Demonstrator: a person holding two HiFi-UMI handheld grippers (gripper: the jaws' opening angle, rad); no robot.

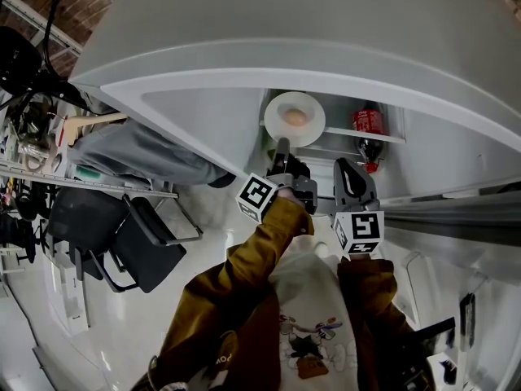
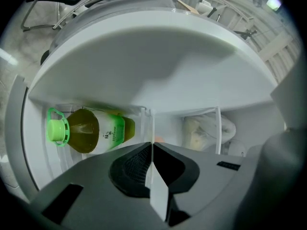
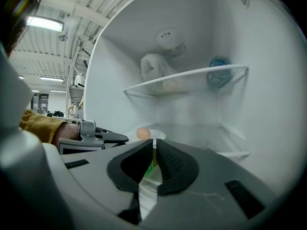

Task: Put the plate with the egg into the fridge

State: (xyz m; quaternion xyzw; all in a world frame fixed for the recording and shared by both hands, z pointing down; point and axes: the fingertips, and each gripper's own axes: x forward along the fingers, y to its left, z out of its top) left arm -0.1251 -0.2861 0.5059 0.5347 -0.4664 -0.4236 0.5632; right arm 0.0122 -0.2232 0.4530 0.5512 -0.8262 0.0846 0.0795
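A white plate (image 1: 286, 129) with a brown egg (image 1: 295, 116) on it is held level inside the open fridge (image 1: 203, 112). My left gripper (image 1: 282, 147) is shut on the plate's near rim. In the left gripper view that rim shows as a thin white wedge (image 2: 156, 186) pinched between the jaws of the left gripper (image 2: 152, 145). My right gripper (image 1: 348, 166) hangs just right of the plate, apart from it, its jaws shut on nothing. The right gripper view looks past the right gripper (image 3: 154, 142) at the egg (image 3: 143, 133), the plate (image 3: 157, 135) and the left gripper (image 3: 96, 138).
A green tea bottle (image 2: 91, 131) lies on its side in the fridge at the left. A pale bag (image 3: 156, 71) and a bottle (image 3: 218, 75) sit on a glass shelf (image 3: 192, 76). A red bottle (image 1: 368, 125) stands at the right. A black chair (image 1: 138, 243) stands by the fridge door.
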